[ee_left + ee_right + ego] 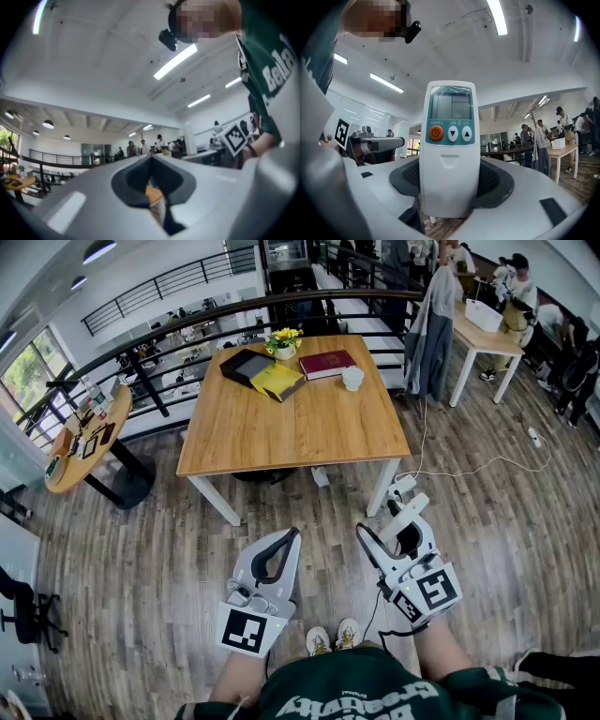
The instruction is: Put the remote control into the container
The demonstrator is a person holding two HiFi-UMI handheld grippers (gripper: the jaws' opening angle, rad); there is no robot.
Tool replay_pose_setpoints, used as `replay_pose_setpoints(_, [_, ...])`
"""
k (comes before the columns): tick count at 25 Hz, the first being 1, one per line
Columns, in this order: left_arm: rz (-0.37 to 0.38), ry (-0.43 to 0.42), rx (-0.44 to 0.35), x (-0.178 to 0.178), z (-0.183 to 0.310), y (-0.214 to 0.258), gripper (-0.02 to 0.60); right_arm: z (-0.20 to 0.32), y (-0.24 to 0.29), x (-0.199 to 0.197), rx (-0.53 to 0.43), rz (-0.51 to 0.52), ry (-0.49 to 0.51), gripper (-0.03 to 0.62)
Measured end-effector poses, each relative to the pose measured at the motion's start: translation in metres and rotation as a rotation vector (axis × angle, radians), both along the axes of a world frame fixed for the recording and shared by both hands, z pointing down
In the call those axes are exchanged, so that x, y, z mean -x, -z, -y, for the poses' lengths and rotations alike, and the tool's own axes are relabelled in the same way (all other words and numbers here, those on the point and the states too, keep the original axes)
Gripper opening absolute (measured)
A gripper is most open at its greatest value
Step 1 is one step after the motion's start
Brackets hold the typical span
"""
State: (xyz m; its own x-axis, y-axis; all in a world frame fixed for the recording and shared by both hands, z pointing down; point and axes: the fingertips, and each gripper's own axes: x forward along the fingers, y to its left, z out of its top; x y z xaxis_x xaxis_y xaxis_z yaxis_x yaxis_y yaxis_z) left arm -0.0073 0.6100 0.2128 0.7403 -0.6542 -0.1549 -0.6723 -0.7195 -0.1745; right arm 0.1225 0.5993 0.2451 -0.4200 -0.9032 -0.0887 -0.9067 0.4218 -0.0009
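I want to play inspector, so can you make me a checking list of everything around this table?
Surface: light wooden square table, mostly bare, with things along its far edge.
Job's things: white remote control with orange button, held upright in the right gripper; black square tray on the table, possibly the container.
Clutter: flat yellow book, dark red book, white cup, yellow flowers in a white pot.
Grippers: left gripper shut, empty; right gripper shut on the remote; both over the floor.
Cables: white power strip with cable on the floor by the table leg.
Surroundings: wood-plank floor, curved black railing, people far right.
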Motion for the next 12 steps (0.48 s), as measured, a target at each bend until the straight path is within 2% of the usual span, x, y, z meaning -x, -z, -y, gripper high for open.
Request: replay_pose_setpoints(12, [0.02,0.009,0.006,-0.0048,-0.0059,-0.0059,-0.003,-0.0118,0.0015,-0.0092,-0.003,0.0,-0.006,0.284])
